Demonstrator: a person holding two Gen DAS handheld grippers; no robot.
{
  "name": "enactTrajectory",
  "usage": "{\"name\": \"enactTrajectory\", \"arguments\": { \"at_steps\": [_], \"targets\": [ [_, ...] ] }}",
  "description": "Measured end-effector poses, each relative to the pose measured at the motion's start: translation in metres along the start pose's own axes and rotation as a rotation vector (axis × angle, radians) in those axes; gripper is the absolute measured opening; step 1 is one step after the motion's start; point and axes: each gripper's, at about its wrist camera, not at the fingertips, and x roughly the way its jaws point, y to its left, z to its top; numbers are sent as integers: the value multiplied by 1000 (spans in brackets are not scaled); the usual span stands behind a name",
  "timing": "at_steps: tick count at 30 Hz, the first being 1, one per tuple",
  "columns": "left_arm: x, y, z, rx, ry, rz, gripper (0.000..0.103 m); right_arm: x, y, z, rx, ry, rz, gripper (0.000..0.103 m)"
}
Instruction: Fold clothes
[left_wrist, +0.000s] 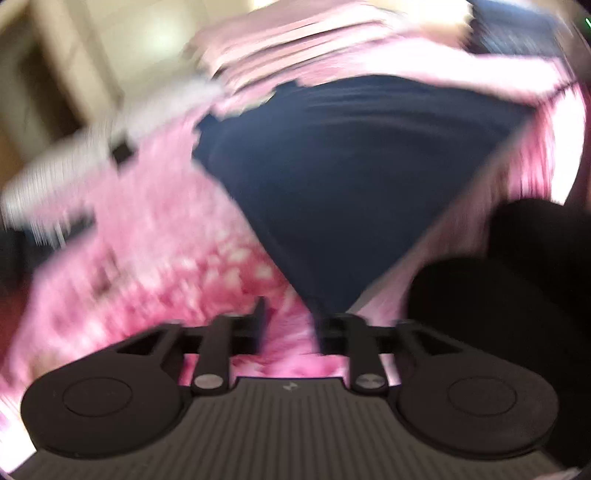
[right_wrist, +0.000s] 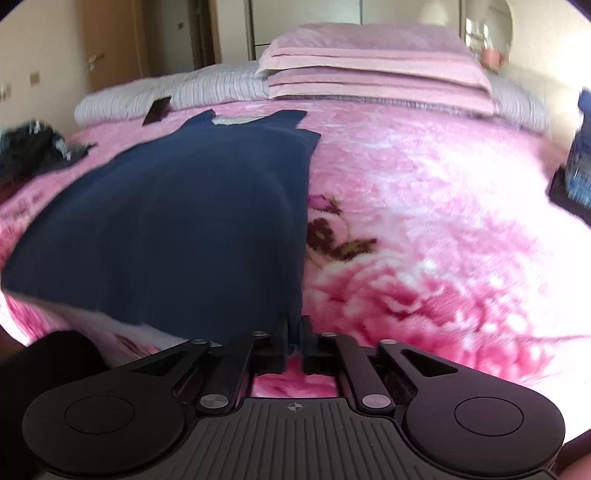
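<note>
A: A bedroom, with a bed under a pink floral blanket (right_wrist: 424, 221) as the working surface. What is nearest?

B: In the right wrist view, the right gripper (right_wrist: 294, 332) at six o'clock, its jaws pressed together on the near right corner of a navy garment (right_wrist: 177, 229). In the left wrist view, the left gripper (left_wrist: 288, 325) has its jaws a little apart; the navy cloth narrows to a point at the right jaw, but with the blur I cannot tell whether it is pinched.

A: How will the garment handle?

B: I judge it light, soft and limp, with no stiffness of its own. It drapes and sags between holds, so it is best taken by its hem corners or shoulders and kept taut.

A: Where does it lie, and which way does it point?

B: On the blanket, left of centre in the right view. Its long axis runs from six o'clock away toward eleven, hem near, neckline far. A pale label shows in the neck opening.

A: And beyond it?

B: A dark flat object (right_wrist: 157, 110), perhaps a phone, at eleven o'clock by the striped pillows (right_wrist: 207, 90). Folded pink blankets (right_wrist: 376, 70) are stacked at twelve, with cupboard doors behind.
</note>
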Motion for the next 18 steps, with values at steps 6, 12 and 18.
{"name": "enactTrajectory", "arguments": {
  "at_steps": [6,12,18],
  "targets": [
    [8,-62,-21,471,-67,59,52,-15,32,-7,-147,-81,-5,76],
    [50,-94,-38,792,-80,218,41,-12,54,-13,-211,-98,26,76],
    [23,-58,-7,494,-124,75,2,-15,72,-15,-308,-134,28,76]
  ]
}}
